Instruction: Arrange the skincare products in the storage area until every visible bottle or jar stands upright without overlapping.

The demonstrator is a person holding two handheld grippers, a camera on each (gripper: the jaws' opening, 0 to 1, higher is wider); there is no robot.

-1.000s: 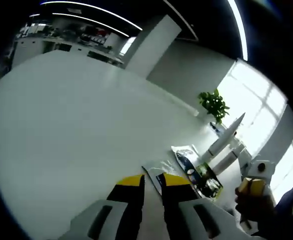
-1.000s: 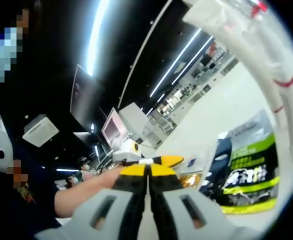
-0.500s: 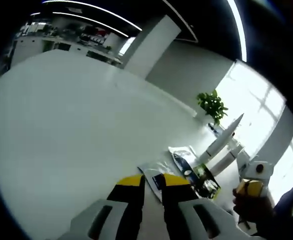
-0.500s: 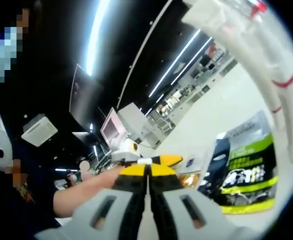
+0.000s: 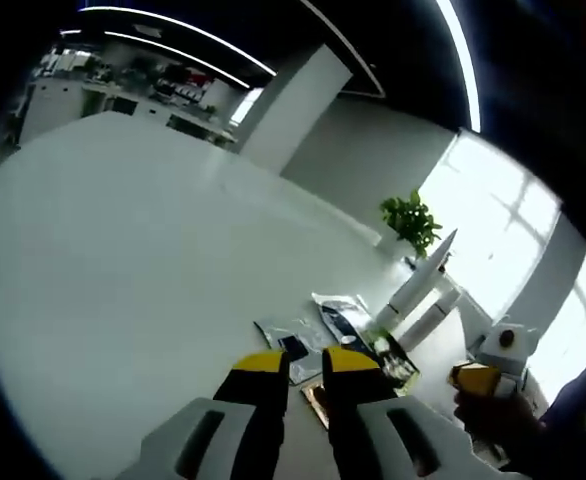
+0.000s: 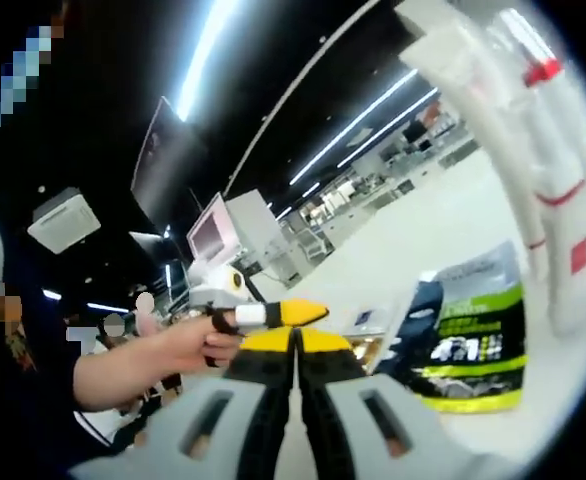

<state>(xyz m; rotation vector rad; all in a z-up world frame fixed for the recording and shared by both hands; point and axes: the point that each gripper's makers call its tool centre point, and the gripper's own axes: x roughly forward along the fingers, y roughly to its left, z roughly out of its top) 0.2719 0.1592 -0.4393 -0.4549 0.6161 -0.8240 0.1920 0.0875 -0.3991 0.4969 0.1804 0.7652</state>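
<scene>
Lying flat, the green-and-black sachet (image 6: 463, 335) sits right of centre, just beyond the right gripper (image 6: 295, 345), jaws pressed together empty; left gripper (image 5: 303, 365) slightly parted.

left hand-held gripper (image 5: 303, 362): yellow tips, black pads, grey bodies; right hand-held gripper (image 6: 295, 343): same | sleeve (image 6: 18, 420): dark

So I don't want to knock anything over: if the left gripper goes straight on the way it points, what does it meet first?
Probably the flat sachets lying on the white table just past the left gripper. The white tubes stand off to the right of that line. Depth is hard to judge here.
</scene>
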